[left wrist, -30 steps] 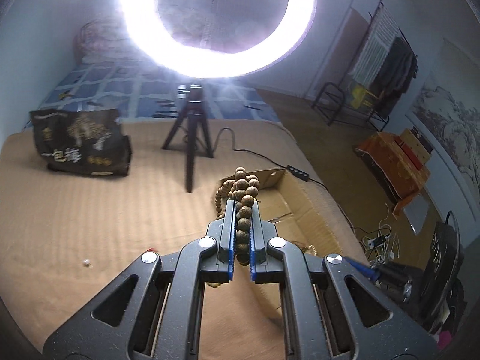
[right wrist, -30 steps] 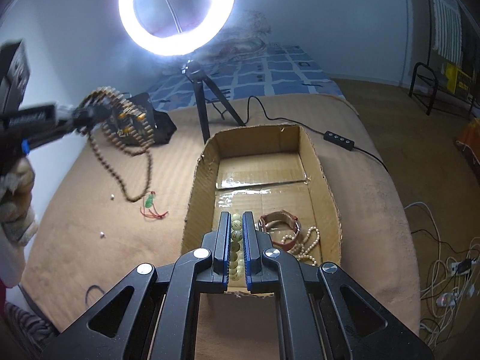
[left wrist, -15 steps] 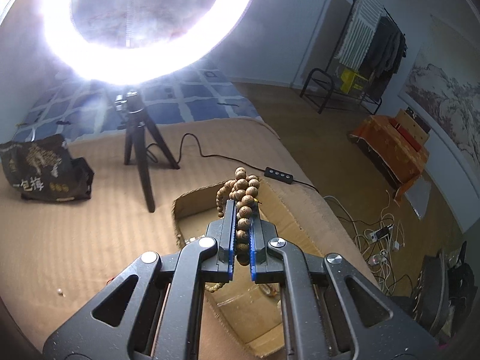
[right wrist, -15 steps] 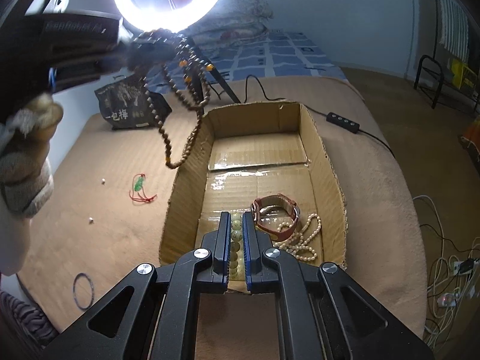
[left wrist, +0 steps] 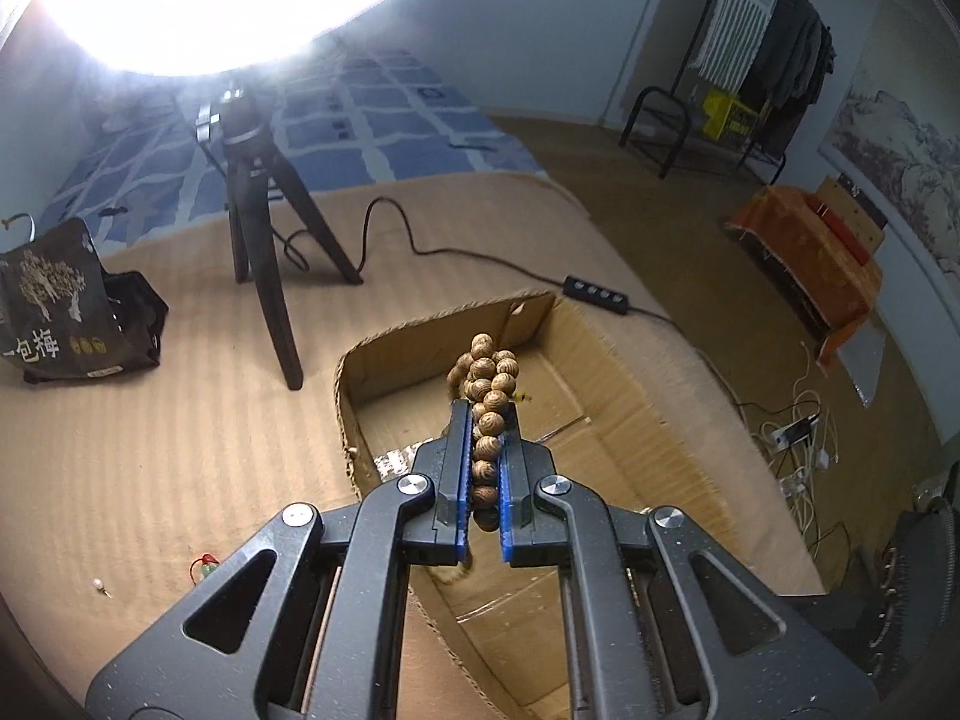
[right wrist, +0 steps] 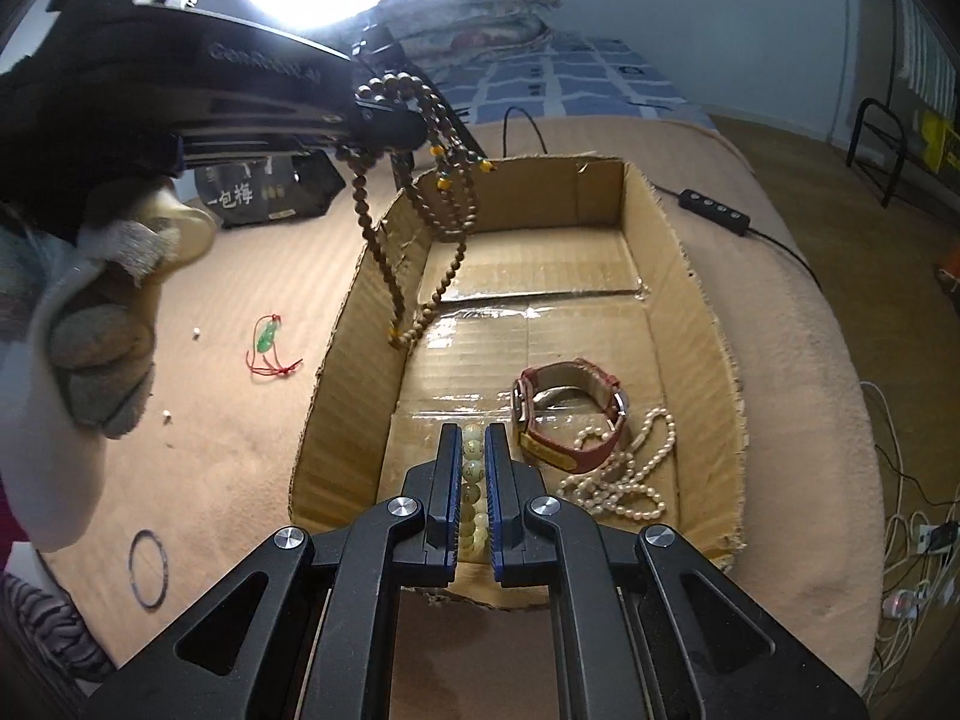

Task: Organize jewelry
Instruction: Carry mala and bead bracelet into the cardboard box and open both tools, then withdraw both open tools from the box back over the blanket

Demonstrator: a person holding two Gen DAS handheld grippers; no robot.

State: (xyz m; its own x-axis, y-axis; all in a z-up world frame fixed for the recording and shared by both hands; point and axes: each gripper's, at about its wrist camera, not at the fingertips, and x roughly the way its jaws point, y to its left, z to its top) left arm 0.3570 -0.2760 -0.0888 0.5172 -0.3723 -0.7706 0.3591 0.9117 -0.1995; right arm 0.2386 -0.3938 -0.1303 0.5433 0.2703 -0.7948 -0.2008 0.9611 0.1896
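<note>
My left gripper [left wrist: 485, 411] is shut on a long string of brown wooden beads [left wrist: 489, 372] above the open cardboard box [left wrist: 444, 318]. In the right wrist view the left gripper [right wrist: 390, 120], held by a gloved hand [right wrist: 90, 330], is at the upper left. Its wooden beads [right wrist: 435, 204] hang in loops over the far left part of the box [right wrist: 678, 240]. My right gripper [right wrist: 474, 435] is shut on a pale green bead bracelet [right wrist: 473, 471] over the box's near end. A red-strapped watch [right wrist: 570, 414] and a pearl necklace [right wrist: 624, 480] lie inside.
On the tan blanket left of the box lie a green pendant on red cord [right wrist: 267, 342], a thin black ring [right wrist: 148, 567] and small white beads [right wrist: 167, 417]. A ring-light tripod [left wrist: 264, 228], a black bag [left wrist: 60, 306] and a cable controller [left wrist: 597, 291] stand beyond.
The left gripper has carried the wooden beads to the right and down, from over the blanket to over the box. The right gripper has sunk a little toward the box with the bracelet.
</note>
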